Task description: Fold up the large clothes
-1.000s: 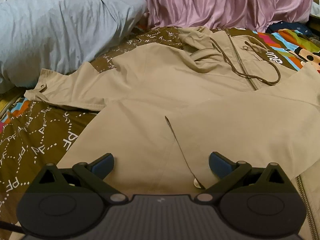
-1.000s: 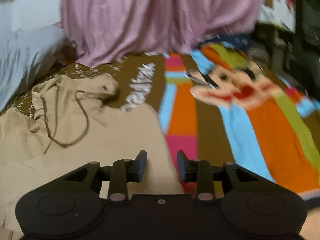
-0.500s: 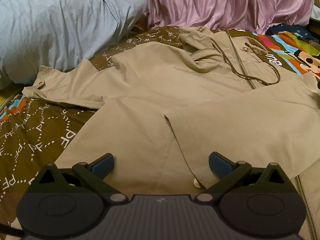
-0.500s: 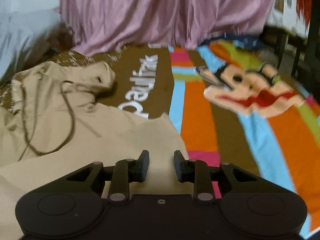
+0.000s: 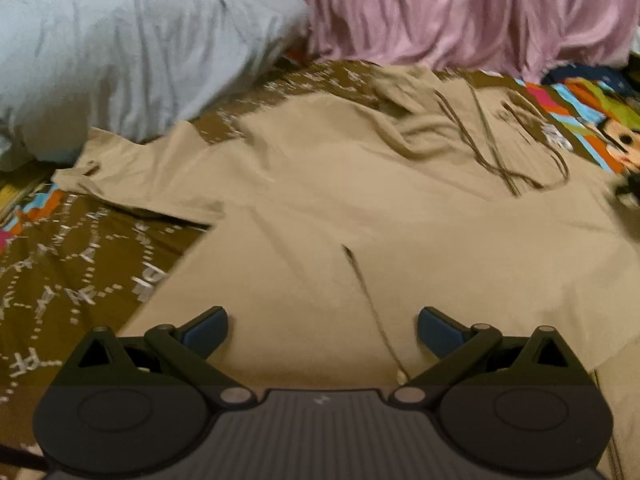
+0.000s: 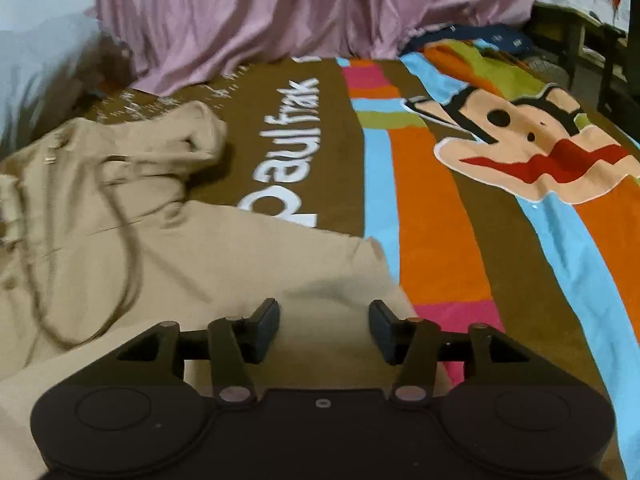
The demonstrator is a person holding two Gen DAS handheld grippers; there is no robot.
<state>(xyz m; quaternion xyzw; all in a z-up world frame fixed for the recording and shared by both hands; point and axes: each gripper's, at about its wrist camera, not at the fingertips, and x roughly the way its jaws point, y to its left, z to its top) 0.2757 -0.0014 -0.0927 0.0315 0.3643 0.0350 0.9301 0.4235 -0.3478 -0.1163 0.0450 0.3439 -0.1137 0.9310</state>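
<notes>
While the tan hooded jacket (image 5: 360, 208) is spread flat over the bedspread (image 6: 460, 240), it is taken as the landmark for everything else. Nearest the camera, the left gripper (image 5: 322, 330) is held just above the jacket's lower body panel, its blue-tipped fingers (image 5: 206, 328) spread wide with nothing between them. A dark zipper line (image 5: 372, 304) is seen running from between those fingers toward the hood. The right gripper (image 6: 324, 330) is poised over the jacket's right edge, where cloth meets the striped part of the bedspread; its black fingers (image 6: 264, 330) are parted and nothing is gripped. The jacket's long axis is laid away from both cameras, with the hem nearest and the hood (image 6: 172, 136) pointing toward the far end. One sleeve (image 5: 132, 184) is stretched out to the jacket's left. A dark drawstring (image 5: 492, 152) is looped across the chest below the hood. Beyond the sleeve a grey pillow (image 5: 120, 52) is piled, and behind the hood a pink curtain (image 6: 280, 12) is hung.
</notes>
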